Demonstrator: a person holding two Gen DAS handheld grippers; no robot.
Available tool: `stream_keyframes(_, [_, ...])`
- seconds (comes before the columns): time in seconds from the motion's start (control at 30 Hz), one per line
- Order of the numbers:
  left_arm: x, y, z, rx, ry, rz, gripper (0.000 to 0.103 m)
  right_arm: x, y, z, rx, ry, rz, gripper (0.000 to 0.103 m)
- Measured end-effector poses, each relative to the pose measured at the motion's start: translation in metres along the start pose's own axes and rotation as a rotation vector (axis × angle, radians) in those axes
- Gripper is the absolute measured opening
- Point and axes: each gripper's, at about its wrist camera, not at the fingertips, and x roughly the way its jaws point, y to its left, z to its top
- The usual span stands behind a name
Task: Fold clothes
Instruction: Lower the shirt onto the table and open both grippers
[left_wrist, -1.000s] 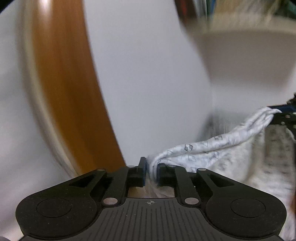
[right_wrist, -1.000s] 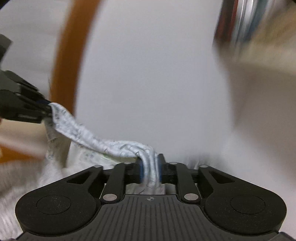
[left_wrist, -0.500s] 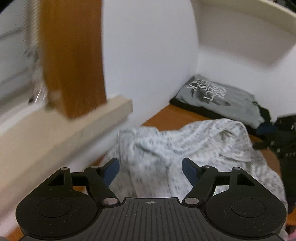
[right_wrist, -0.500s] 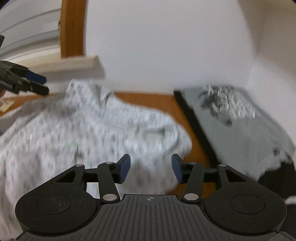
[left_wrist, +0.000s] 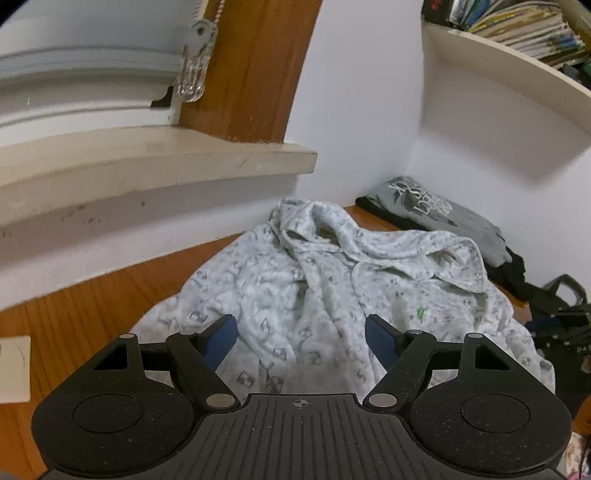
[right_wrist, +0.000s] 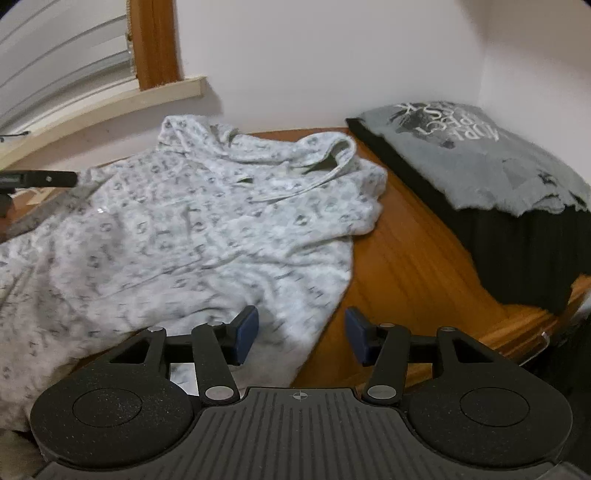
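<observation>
Left gripper (left_wrist: 301, 341) released, jaws spread wide, nothing pinched; hovers over near hem of patterned shirt (left_wrist: 314, 288). Right gripper (right_wrist: 301, 334) jaws opening, shirt's right edge lies under them, not gripped. Shirt sprawls rumpled on wooden desk (right_wrist: 406, 251), collar at 12 o'clock toward wall, likely laid out for flattening. Folded grey tee (right_wrist: 476, 147) stacked at 2 o'clock, clear of work area.

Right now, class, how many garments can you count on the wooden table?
3, perhaps more hidden. The patterned white shirt lies crumpled in the middle. The grey printed T-shirt lies folded in the far right corner on a folded black garment.
</observation>
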Motion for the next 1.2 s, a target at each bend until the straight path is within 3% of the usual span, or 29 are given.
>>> stream_keyframes(0.1, [-0.001, 0.004, -0.004, 0.002, -0.015, -0.034, 0.081, 0.0, 0.011, -0.003, -0.017, 0.01, 0.001, 0.051])
stream_keyframes(0.13, [-0.002, 0.004, -0.005, 0.005, -0.018, -0.041, 0.081, 0.0, 0.014, -0.003, -0.022, 0.014, 0.002, 0.045])
stream_keyframes(0.17, [-0.002, 0.004, -0.005, 0.008, -0.017, -0.043, 0.081, 0.0, 0.015, -0.002, -0.03, 0.017, 0.011, 0.035])
stream_keyframes(0.2, [-0.002, 0.004, -0.005, 0.011, -0.015, -0.044, 0.081, -0.001, 0.017, -0.001, -0.038, 0.02, 0.021, 0.017])
stream_keyframes(0.23, [-0.001, 0.004, -0.005, 0.016, -0.012, -0.043, 0.081, -0.001, 0.021, 0.0, -0.073, 0.025, -0.004, 0.009])
stream_keyframes(0.33, [0.001, 0.007, -0.006, 0.01, -0.005, -0.039, 0.081, -0.006, 0.03, 0.007, -0.199, 0.029, -0.125, 0.007])
stream_keyframes(0.47, [0.003, 0.013, -0.007, -0.01, -0.001, -0.036, 0.081, -0.042, 0.017, 0.036, -0.277, -0.031, -0.3, 0.006])
stream_keyframes(0.6, [0.003, 0.014, -0.007, -0.004, -0.003, -0.03, 0.081, -0.079, 0.002, 0.067, -0.323, -0.088, -0.479, 0.005])
stream_keyframes(0.7, [0.005, 0.014, -0.009, 0.016, 0.002, -0.015, 0.081, -0.082, 0.0, 0.076, -0.325, -0.108, -0.592, 0.002])
stream_keyframes(0.87, [0.008, 0.014, -0.009, 0.018, 0.017, -0.014, 0.082, -0.054, -0.014, 0.053, -0.19, -0.045, -0.404, 0.003])
stream_keyframes(1.0, [0.011, 0.015, -0.01, 0.015, 0.029, -0.011, 0.082, -0.042, -0.007, 0.024, -0.142, -0.013, -0.264, 0.009])
stream_keyframes(1.2, [0.011, 0.016, -0.011, 0.011, 0.031, -0.011, 0.082, -0.045, 0.004, -0.012, -0.014, 0.017, -0.16, 0.046])
